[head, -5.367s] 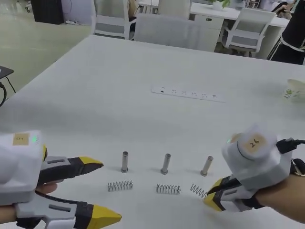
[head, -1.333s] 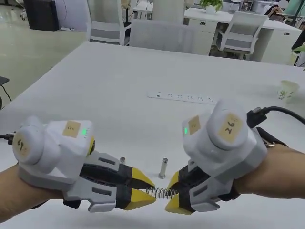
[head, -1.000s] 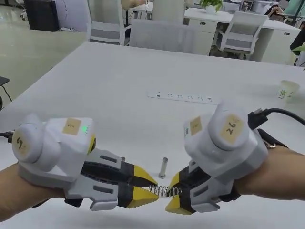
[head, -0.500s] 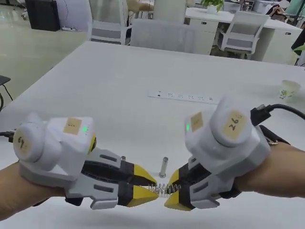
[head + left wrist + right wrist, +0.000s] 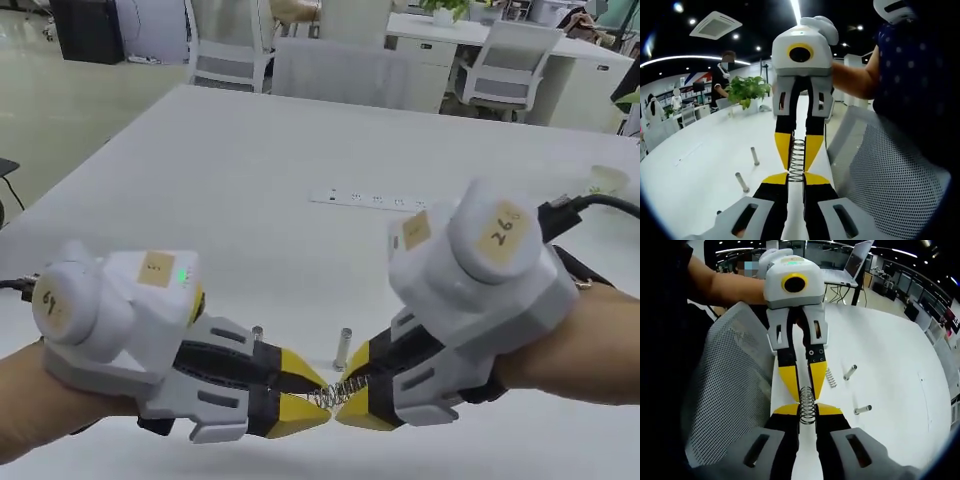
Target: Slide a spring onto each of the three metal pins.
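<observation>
– Item?
– One spring [image 5: 335, 392], a thin wire coil, lifted clear of the bench [image 5: 300, 150] just on my side of the middle pin [image 5: 343, 350].
– Held how?
– My left gripper [image 5: 312, 395] has its jaws pinched on one end; my right gripper [image 5: 352, 393] has its jaws pinched on the other.
– Handling?
– Light, and soft along its length, so I judge it likely to bow or flick away. Take it lightly across the end coils, leaving the bore open.
– Other stock?
– A second pin [image 5: 257, 335], left of the middle pin.
</observation>
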Demonstrator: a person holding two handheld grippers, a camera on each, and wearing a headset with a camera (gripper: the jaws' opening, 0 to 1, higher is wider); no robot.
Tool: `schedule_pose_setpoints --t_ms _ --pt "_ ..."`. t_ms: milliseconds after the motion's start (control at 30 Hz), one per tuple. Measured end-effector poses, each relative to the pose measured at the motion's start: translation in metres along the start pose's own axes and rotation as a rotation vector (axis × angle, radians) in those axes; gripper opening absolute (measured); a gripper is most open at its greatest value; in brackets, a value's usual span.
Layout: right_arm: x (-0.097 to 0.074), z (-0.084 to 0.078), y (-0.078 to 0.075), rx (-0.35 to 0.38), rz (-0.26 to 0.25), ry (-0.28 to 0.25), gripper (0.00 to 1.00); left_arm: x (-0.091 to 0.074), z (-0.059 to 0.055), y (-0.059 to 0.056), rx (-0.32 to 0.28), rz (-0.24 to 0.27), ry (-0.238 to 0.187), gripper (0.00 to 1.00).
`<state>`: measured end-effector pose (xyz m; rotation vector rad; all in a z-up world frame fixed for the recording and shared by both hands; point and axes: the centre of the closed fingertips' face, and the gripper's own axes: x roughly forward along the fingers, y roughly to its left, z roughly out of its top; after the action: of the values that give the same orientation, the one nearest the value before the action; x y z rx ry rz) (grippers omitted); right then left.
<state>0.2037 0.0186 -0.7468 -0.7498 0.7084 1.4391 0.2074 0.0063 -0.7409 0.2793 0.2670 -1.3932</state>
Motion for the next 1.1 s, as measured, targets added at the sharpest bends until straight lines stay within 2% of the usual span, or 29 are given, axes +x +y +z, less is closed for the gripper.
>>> schedule_pose_setpoints --t_ms 367,967,1100 --pt "0.001 0.014 0.003 0.013 0.011 -0.02 0.09 0.001 -0.002 -0.002 -0.003 -0.005 -0.002 0.03" --pt "0.001 0.014 0.004 -0.003 0.007 0.009 0.09 0.002 -0.003 -0.002 -0.004 -0.004 -0.003 0.03" --pt "-0.001 0.015 0.002 -0.008 0.003 0.009 0.09 0.002 -0.004 -0.003 -0.015 -0.006 0.003 0.09"
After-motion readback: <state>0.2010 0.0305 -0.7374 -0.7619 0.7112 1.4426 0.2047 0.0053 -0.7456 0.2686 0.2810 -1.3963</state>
